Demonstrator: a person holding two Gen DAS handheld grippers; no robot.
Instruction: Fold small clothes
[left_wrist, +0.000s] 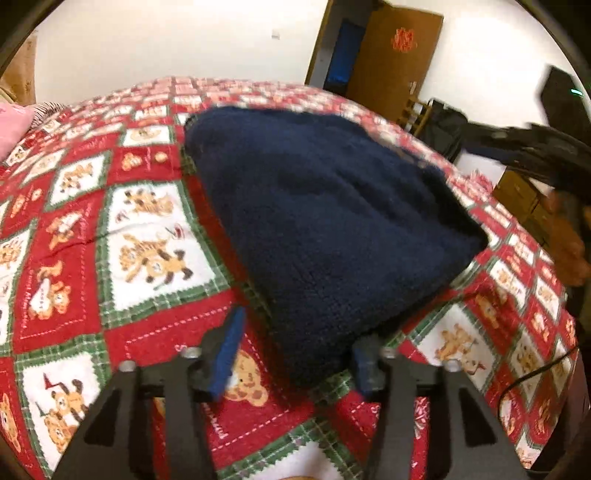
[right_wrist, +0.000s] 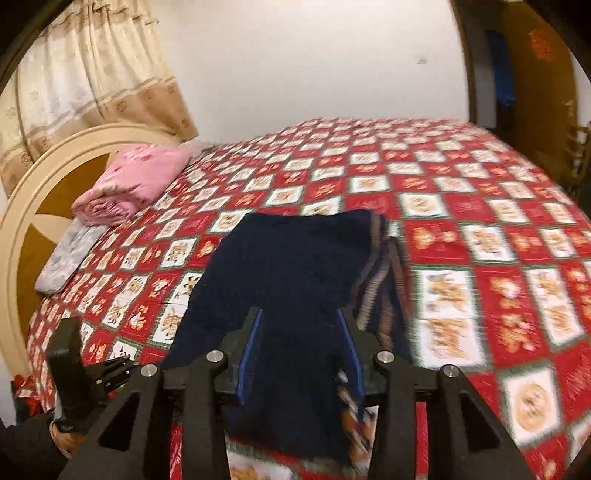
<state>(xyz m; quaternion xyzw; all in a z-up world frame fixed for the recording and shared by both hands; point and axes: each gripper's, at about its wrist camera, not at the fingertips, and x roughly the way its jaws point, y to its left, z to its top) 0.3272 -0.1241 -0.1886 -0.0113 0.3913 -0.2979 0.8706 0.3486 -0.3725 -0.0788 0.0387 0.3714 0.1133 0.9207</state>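
A navy knitted garment (left_wrist: 332, 221) lies folded on the red patterned bedspread (left_wrist: 110, 221). In the right wrist view the same garment (right_wrist: 288, 269) shows a brown striped edge on its right side. My left gripper (left_wrist: 299, 343) is open and empty, its jaws on either side of the garment's near corner. My right gripper (right_wrist: 299, 332) is open and empty just above the garment's near part. The right gripper also shows in the left wrist view (left_wrist: 532, 147) at the far right, and the left gripper shows in the right wrist view (right_wrist: 110, 369) at lower left.
A folded pink cloth (right_wrist: 136, 181) and a grey folded cloth (right_wrist: 70, 258) lie near the cream headboard (right_wrist: 33, 206). A curtain (right_wrist: 85, 85) hangs behind. A brown door (left_wrist: 391, 59) and boxes (left_wrist: 517, 192) stand past the bed's far side.
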